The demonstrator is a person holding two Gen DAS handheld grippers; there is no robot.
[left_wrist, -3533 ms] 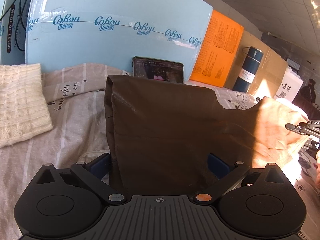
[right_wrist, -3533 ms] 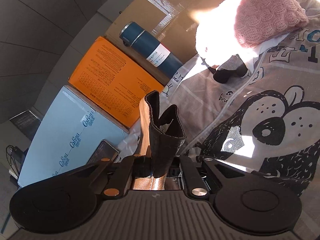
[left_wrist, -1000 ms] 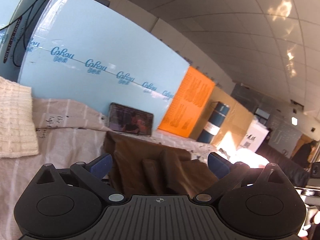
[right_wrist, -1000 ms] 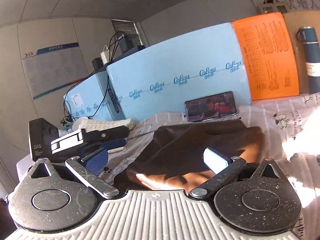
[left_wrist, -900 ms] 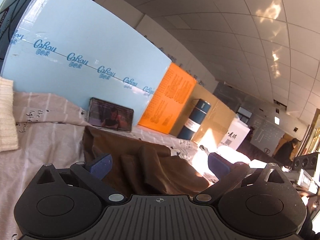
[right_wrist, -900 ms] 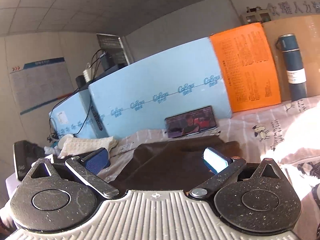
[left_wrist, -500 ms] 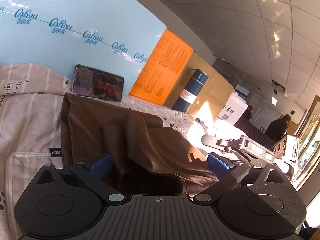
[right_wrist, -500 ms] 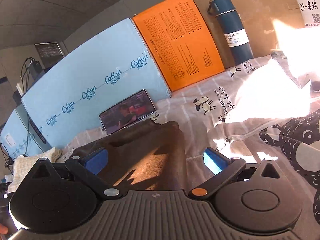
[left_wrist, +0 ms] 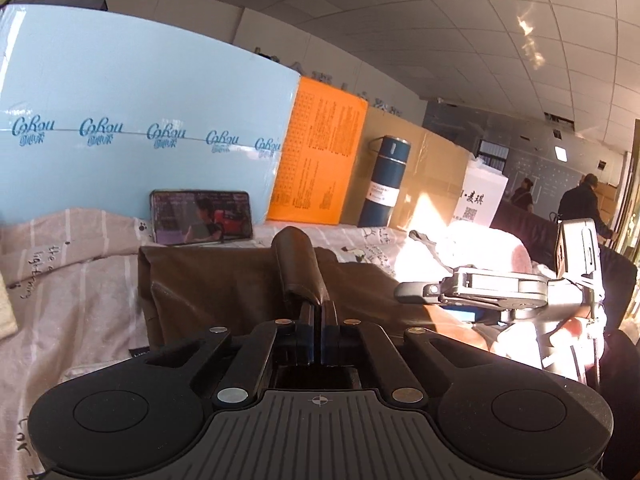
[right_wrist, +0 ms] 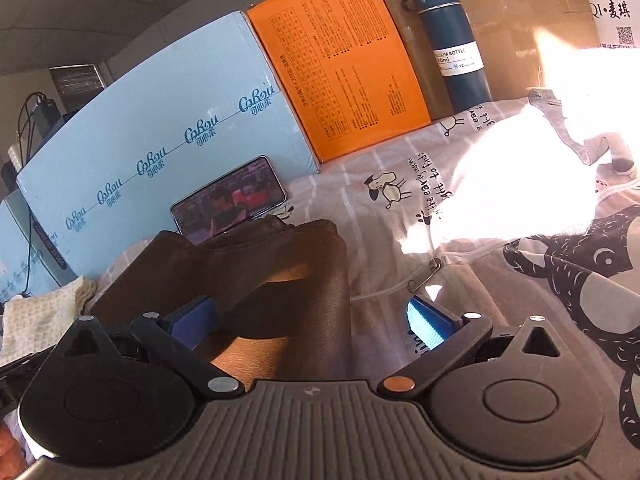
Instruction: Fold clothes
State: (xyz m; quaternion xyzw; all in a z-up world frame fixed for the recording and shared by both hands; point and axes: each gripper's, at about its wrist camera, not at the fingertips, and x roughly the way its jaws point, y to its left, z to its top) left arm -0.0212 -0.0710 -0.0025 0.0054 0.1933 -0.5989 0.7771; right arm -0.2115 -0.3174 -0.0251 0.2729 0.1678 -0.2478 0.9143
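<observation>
While the left gripper [left_wrist: 319,320] is pinching a raised fold of the brown garment [left_wrist: 224,284] between its closed jaws, the rest of that garment is lying bunched on the patterned bedsheet [left_wrist: 72,280], just in front of a phone [left_wrist: 201,223] that is leaning against a light blue box [left_wrist: 140,112]. The right gripper [right_wrist: 310,320] is hovering with its jaws spread wide, the brown garment's edge sitting between its blue pads [right_wrist: 426,326], which are not pressing on it. An orange box [right_wrist: 340,60] and a dark blue bottle [right_wrist: 452,40] are standing behind the sheet, and sunlight is washing out a grey printed garment [right_wrist: 560,280] to the right.
</observation>
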